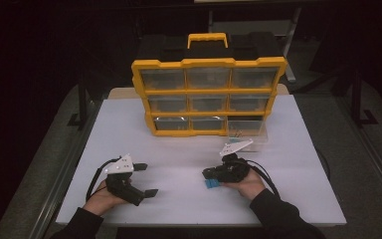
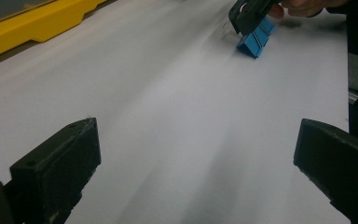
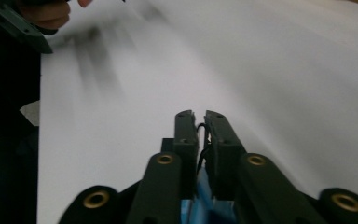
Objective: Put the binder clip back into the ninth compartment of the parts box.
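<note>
A blue binder clip [image 1: 212,184] sits low on the white table [image 1: 288,169], right of centre. My right gripper [image 1: 207,174] is shut on it. In the right gripper view, that gripper [image 3: 200,120] has its jaws nearly together on the clip's black wire handle, with the blue clip [image 3: 200,207] body below them. From the left gripper view the blue clip [image 2: 255,41] hangs under the right gripper [image 2: 247,13], touching the table. My left gripper [image 1: 148,179] rests at the front left, open. Nothing lies between the jaws of the left gripper [image 2: 196,158].
A yellow organizer [image 1: 209,62] with clear drawers stands upright at the back of the table. One clear drawer [image 1: 246,128] sits pulled out at its lower right, with small items inside. The left hand and its gripper [image 3: 16,23] show at the top left of the right gripper view.
</note>
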A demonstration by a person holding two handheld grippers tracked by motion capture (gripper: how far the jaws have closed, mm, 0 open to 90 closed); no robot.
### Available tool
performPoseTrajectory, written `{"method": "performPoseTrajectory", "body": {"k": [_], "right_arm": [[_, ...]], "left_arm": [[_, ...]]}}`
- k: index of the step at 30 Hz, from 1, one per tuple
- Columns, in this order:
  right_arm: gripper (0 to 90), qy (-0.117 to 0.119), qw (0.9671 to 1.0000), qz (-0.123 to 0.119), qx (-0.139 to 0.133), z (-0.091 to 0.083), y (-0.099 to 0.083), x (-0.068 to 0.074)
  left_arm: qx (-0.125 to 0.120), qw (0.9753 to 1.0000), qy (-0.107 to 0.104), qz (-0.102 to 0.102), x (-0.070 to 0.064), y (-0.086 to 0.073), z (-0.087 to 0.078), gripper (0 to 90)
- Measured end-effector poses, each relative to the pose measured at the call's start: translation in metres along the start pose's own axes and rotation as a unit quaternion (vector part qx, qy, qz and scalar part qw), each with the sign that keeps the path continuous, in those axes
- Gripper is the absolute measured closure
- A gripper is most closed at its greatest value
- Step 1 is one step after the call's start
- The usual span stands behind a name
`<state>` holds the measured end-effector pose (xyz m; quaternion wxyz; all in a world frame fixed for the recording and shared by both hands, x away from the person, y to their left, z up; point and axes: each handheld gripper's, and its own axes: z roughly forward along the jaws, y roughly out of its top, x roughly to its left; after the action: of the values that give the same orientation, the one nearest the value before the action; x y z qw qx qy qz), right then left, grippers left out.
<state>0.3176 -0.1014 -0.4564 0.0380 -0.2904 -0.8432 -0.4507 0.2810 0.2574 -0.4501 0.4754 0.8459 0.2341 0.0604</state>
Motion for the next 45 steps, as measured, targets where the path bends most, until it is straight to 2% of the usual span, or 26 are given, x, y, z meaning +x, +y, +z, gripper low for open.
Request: {"method": "performPoseTrajectory", "body": {"k": [5, 10, 17, 29, 45], "right_arm": [[86.9, 0.017, 0.9998, -0.002, -0.006, -0.002, 0.0, 0.0], [87.1, 0.01, 0.9998, -0.014, -0.008, -0.007, 0.003, 0.002], [87.0, -0.018, 0.9991, -0.034, -0.014, -0.021, 0.013, 0.007], [87.1, -0.031, 0.9973, -0.05, -0.044, -0.047, 0.039, 0.01], [87.1, -0.073, 0.9912, -0.056, -0.094, -0.076, 0.073, -0.003]], "left_arm": [[-0.001, 1.0, -0.001, 0.0, 0.0, 0.0, 0.0, 0.3], [0.0, 1.0, -0.001, 0.0, 0.0, 0.0, 0.0, 0.3], [0.0, 1.0, -0.002, 0.002, -0.001, 0.0, 0.0, 0.3], [0.0, 1.0, -0.001, 0.003, 0.0, 0.0, 0.0, 0.3], [0.0, 1.0, -0.001, 0.001, 0.0, 0.0, 0.0, 0.3]]}}
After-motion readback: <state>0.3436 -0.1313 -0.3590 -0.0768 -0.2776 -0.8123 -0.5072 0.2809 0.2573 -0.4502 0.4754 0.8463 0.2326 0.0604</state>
